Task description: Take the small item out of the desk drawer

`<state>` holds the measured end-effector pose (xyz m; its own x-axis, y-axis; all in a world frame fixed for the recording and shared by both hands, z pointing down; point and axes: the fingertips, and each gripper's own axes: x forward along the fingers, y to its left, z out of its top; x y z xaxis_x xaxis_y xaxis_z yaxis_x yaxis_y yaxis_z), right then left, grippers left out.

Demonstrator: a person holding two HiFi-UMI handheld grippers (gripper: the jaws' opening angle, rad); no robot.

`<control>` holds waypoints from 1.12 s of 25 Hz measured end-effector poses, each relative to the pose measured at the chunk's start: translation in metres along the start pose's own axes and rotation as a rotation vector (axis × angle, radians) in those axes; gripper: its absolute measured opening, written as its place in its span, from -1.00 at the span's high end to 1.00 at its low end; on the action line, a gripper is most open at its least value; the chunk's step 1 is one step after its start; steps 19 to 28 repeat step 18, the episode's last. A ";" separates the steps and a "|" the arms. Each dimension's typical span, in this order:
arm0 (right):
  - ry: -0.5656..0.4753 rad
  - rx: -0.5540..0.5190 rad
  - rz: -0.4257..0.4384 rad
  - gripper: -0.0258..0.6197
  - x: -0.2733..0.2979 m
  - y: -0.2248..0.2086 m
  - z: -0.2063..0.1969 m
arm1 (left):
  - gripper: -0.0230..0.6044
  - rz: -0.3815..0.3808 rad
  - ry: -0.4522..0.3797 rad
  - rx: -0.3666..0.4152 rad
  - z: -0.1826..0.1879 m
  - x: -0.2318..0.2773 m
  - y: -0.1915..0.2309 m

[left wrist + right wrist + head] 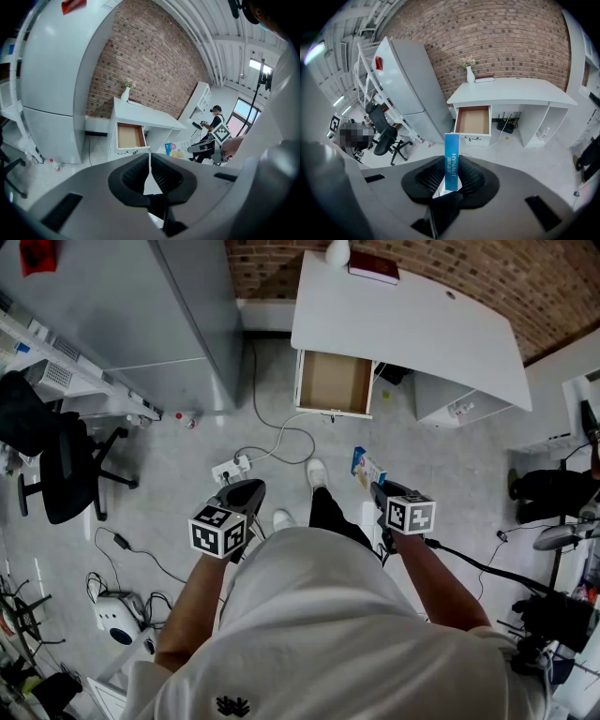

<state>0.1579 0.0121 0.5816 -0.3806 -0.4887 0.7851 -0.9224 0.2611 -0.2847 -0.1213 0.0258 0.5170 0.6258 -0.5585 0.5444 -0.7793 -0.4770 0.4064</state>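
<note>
We stand well back from the far white counter [511,96], its drawer [472,121] open and seemingly bare, the small blue box [452,150] pinched upright in our right claw [451,169], our left claw [150,163] closed on nothing; the removal looks done, so next we likely set the box down.
</note>
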 end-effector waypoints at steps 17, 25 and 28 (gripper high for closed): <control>0.008 0.009 -0.011 0.58 0.012 -0.012 0.020 | 0.82 -0.021 0.007 -0.013 0.018 0.021 0.010; 0.008 0.009 -0.012 0.58 0.013 -0.013 0.023 | 0.82 -0.022 0.007 -0.013 0.020 0.023 0.010; 0.008 0.009 -0.012 0.58 0.013 -0.013 0.023 | 0.82 -0.022 0.007 -0.013 0.020 0.023 0.010</control>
